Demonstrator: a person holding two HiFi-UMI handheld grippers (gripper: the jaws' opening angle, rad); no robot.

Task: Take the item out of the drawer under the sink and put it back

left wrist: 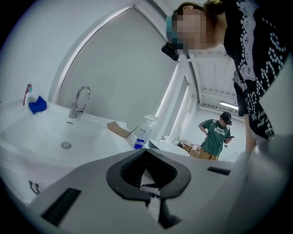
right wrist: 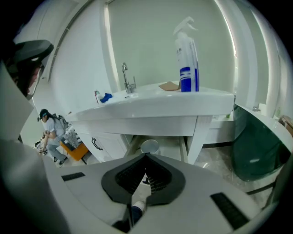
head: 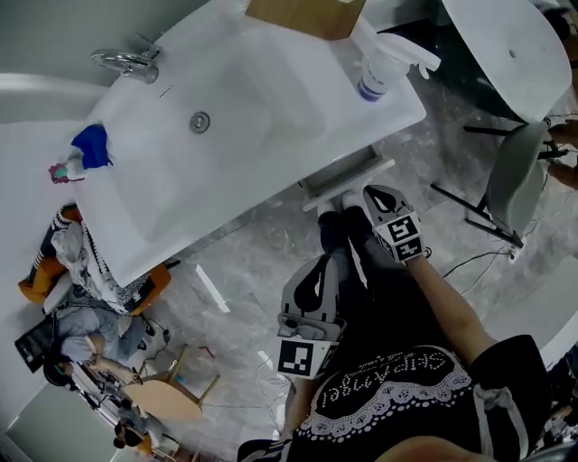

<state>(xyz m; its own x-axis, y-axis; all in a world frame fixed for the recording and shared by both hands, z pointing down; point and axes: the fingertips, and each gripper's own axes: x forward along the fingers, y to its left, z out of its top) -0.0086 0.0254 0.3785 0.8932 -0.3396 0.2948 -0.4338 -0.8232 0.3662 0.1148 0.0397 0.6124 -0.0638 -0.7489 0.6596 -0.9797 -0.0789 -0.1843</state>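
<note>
The drawer under the white sink stands pulled out. In the right gripper view a round white cup sits inside the drawer, just beyond the jaw tips. My right gripper hovers at the drawer's front edge, shut, with nothing seen between its jaws. My left gripper hangs lower and nearer to me, away from the drawer, jaws together and empty. It points up over the basin.
A spray bottle and a piece of cardboard stand on the sink's right end, with a faucet and a blue item at its left. A white chair is to the right. A person in green stands far off.
</note>
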